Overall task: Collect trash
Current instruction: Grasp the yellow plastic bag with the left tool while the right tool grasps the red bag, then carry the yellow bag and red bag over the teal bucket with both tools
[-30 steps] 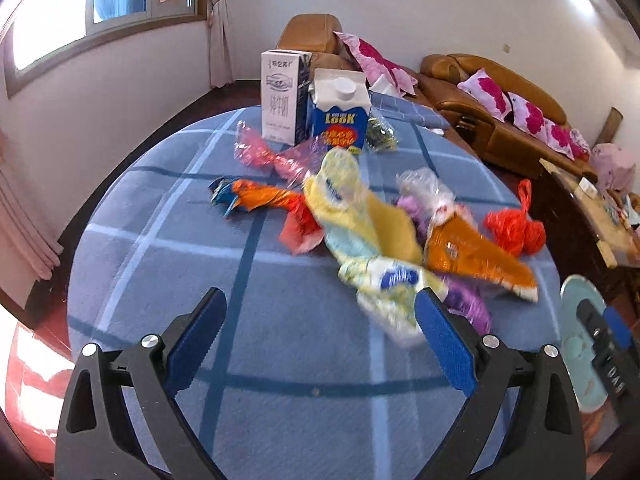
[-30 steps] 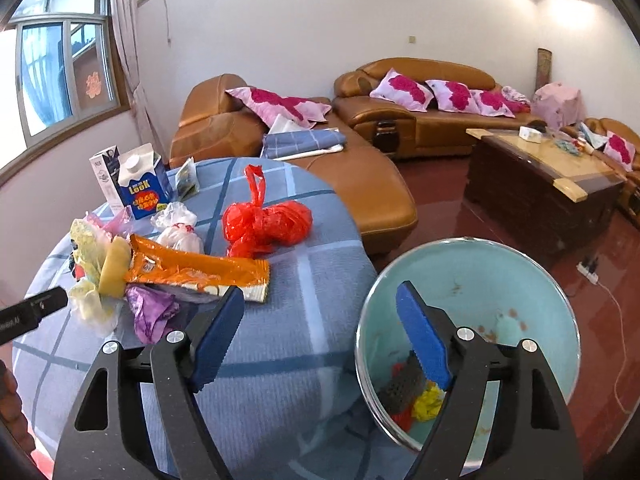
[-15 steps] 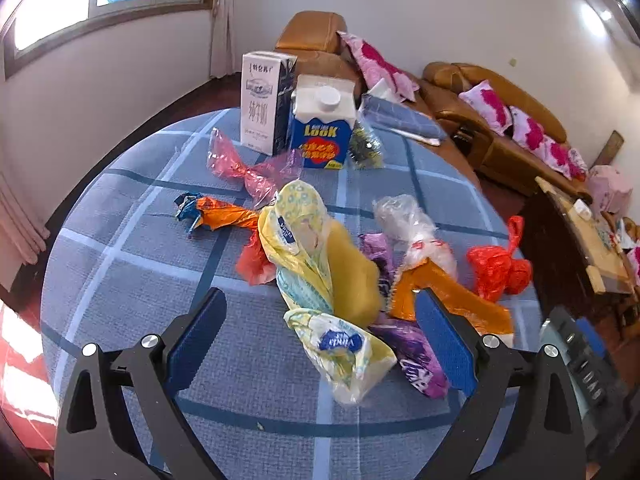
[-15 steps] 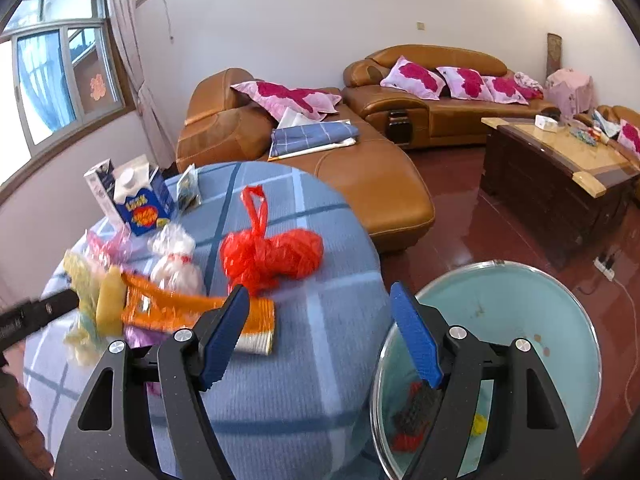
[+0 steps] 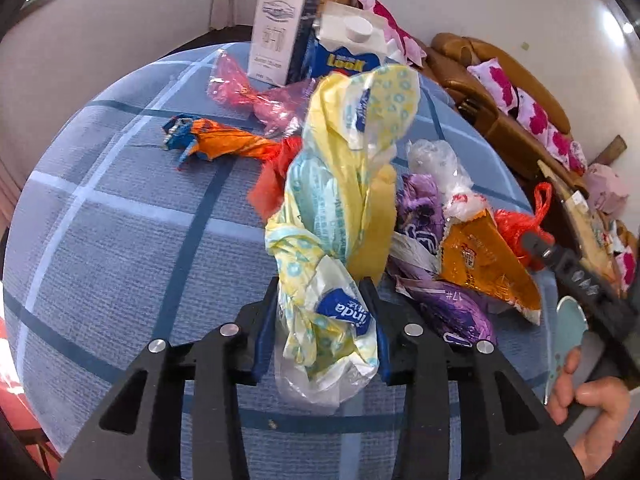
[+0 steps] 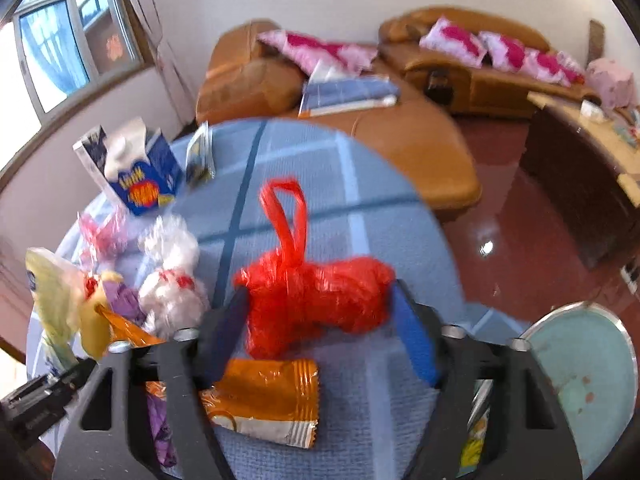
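A long yellow and white plastic bag [image 5: 340, 200] lies on the blue checked table [image 5: 120, 260]. Its near end sits between the blue pads of my left gripper [image 5: 320, 292], whose jaws are closing and squeeze it. A knotted red plastic bag [image 6: 316, 300] rests on the cloth, filling the gap of my right gripper [image 6: 320, 300]. Those jaws are closing too, and both pads touch the bag's ends. The red bag [image 5: 516, 224] also shows in the left wrist view, at the far right.
Loose trash: an orange snack bag [image 6: 260, 396], a purple wrapper [image 5: 452, 308], a clear white bag [image 6: 172, 280], a pink wrapper [image 5: 256, 96], an orange-blue wrapper [image 5: 216, 144]. Two cartons [image 5: 280, 32] stand at the back. A teal bin [image 6: 580, 368] is right of the table. Sofas lie beyond.
My left gripper moved forward and down, and its wide jaws closed on the yellow bag's end. My right gripper swung from over the teal bin to the red bag, jaws narrowing.
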Tool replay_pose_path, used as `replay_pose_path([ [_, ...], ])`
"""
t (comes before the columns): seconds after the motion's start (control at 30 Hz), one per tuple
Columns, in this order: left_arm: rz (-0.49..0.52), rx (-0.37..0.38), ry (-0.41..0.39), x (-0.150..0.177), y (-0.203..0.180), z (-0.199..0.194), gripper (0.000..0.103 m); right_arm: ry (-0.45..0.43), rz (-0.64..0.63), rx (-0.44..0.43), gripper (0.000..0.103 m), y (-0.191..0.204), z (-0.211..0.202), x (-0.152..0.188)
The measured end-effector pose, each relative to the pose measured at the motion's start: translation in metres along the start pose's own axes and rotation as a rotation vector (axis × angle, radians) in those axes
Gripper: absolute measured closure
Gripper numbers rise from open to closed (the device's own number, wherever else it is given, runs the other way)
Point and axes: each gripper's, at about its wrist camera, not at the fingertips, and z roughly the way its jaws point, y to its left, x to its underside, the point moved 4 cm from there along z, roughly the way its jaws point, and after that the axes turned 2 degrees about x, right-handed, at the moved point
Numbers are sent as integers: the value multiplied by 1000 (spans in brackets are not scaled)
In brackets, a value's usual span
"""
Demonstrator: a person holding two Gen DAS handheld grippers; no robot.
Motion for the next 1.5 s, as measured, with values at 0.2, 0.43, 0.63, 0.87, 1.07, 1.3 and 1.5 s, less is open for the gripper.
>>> replay_pose_path([
  [0.2, 47, -23, -64, -2, 8, -23, 63, -23, 10, -38, 81, 2, -10, 5],
  [0.43, 23, -62, -109, -4, 22, -44, 64, -185, 9, -43, 90, 7, -65, -6],
  [0.63, 56, -67, -131, 3, 15, -58, 64, -262, 49, -52, 90, 3, -109, 7],
  [0.87, 138, -60, -134, 17, -12, -67, 64, -292, 65, -34, 97, -1, -137, 36],
  [1.07, 194, -74, -159, 28, -31, -80, 64, -288, 77, -56, 98, -3, -148, 52],
  [1.3, 245, -86, -180, 40, -48, -90, 64, -307, 86, -67, 98, -6, -169, 72],
  [1.5, 275, -84, -196, 46, -61, -99, 64, -330, 109, -54, 98, -17, -186, 85],
])
